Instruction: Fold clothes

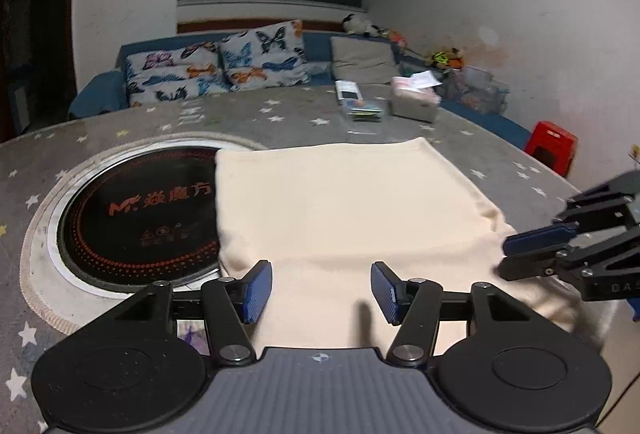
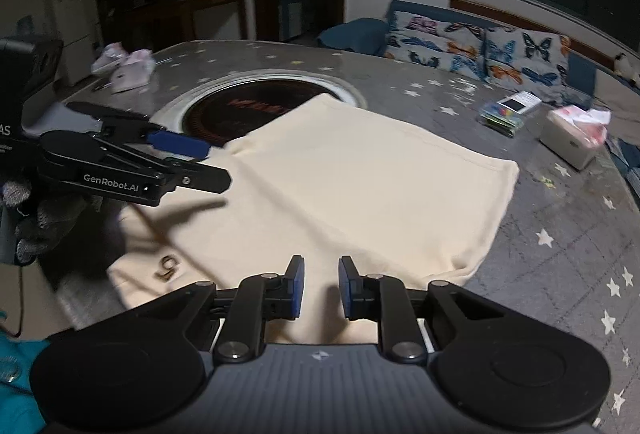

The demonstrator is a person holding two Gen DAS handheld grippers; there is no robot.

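Parted left gripper [image 1: 322, 290] just above cream garment [image 1: 344, 201].

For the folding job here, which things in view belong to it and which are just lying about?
In the job:
cream garment
left gripper, fingers apart
right gripper, fingers slightly apart

Lying about:
tissue box
built-in cooktop
butterfly cushions
red stool

The folded garment [image 1: 340, 209] was plain cream. The tablecloth [image 1: 280, 113] was grey with white stars, the inset cooktop [image 1: 140, 201] black with orange dots and lettering. Cushions [image 1: 216, 67] bore multicoloured butterflies; the stool [image 1: 554, 145] was red.
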